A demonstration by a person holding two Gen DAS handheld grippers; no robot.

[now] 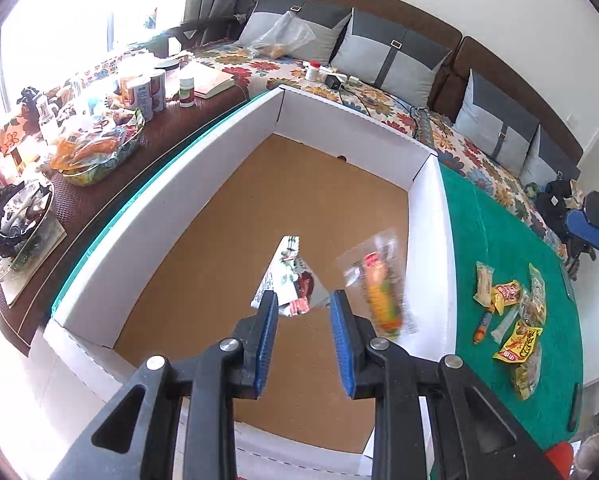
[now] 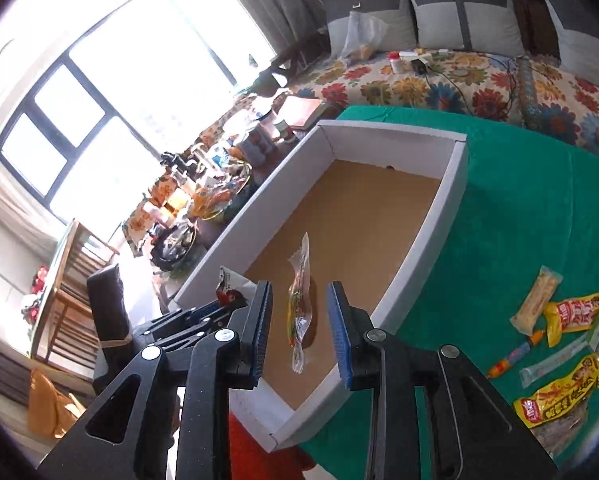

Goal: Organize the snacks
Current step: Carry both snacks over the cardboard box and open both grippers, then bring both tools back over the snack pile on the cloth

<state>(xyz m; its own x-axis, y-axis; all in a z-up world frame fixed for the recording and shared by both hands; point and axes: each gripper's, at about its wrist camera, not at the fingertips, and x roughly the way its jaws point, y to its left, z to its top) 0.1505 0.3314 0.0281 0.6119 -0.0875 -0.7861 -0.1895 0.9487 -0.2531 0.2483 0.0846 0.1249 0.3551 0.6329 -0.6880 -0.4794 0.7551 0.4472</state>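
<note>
A white-walled box [image 1: 351, 120] with a brown floor stands on a green cloth [image 1: 499, 216]. Over the box my left gripper [image 1: 304, 306] is open; a white, green and red snack packet [image 1: 285, 276] hangs just past its fingertips, touching the left pad only. A clear packet with orange and yellow contents [image 1: 381, 286] is blurred in the air beside the box's right wall. In the right wrist view that clear packet [image 2: 299, 304] sits in the gap of my open right gripper [image 2: 298, 294], clear of both pads. The left gripper [image 2: 203, 316] and its packet [image 2: 228, 286] show at the left.
Several loose snack packets [image 1: 515, 312] [image 2: 567, 340] lie on the green cloth [image 2: 519, 200] right of the box [image 2: 455, 184]. A dark side table [image 1: 171, 128] with jars and a bowl of snacks [image 1: 95, 152] runs along the left. Behind is a floral sofa [image 1: 379, 100] with cushions and cables.
</note>
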